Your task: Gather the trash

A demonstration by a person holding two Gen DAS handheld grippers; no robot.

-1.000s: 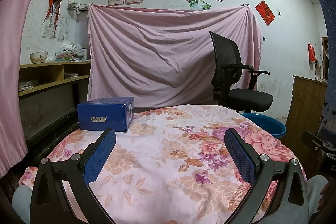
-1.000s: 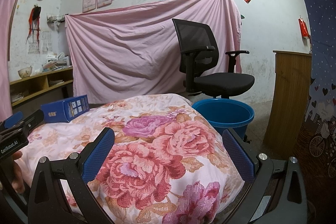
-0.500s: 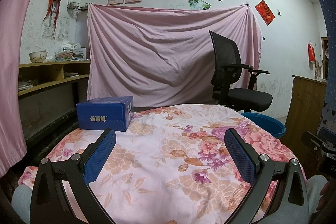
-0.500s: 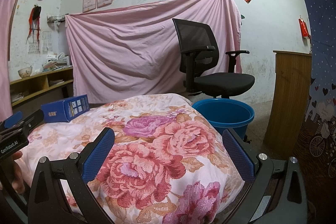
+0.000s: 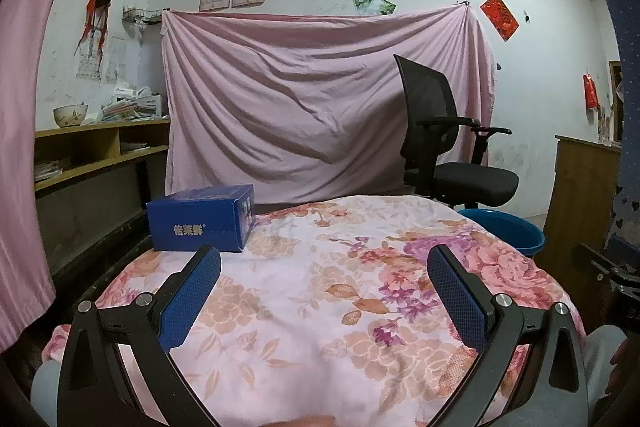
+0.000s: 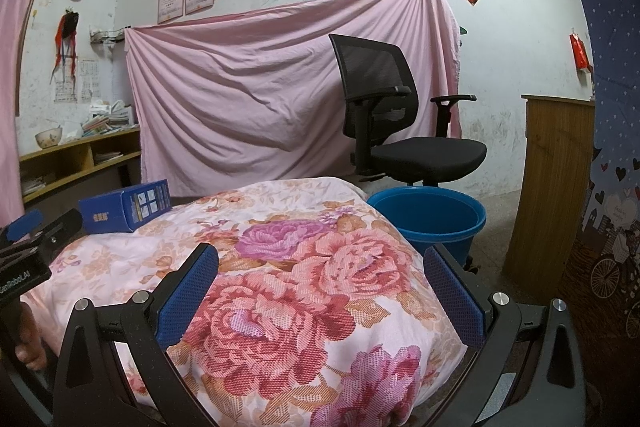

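Note:
A blue cardboard box (image 5: 202,219) with white lettering lies at the far left of a table covered with a floral cloth (image 5: 320,291); it also shows in the right wrist view (image 6: 126,207). A blue plastic bucket (image 6: 430,223) stands on the floor right of the table, also visible in the left wrist view (image 5: 504,231). My left gripper (image 5: 324,275) is open and empty over the near part of the table, short of the box. My right gripper (image 6: 320,275) is open and empty over the table's right side, near the bucket.
A black office chair (image 6: 400,123) stands behind the bucket, in front of a hung pink sheet (image 5: 320,99). Wooden shelves (image 5: 92,159) with a bowl and papers line the left wall. A wooden cabinet (image 6: 556,187) stands at the right.

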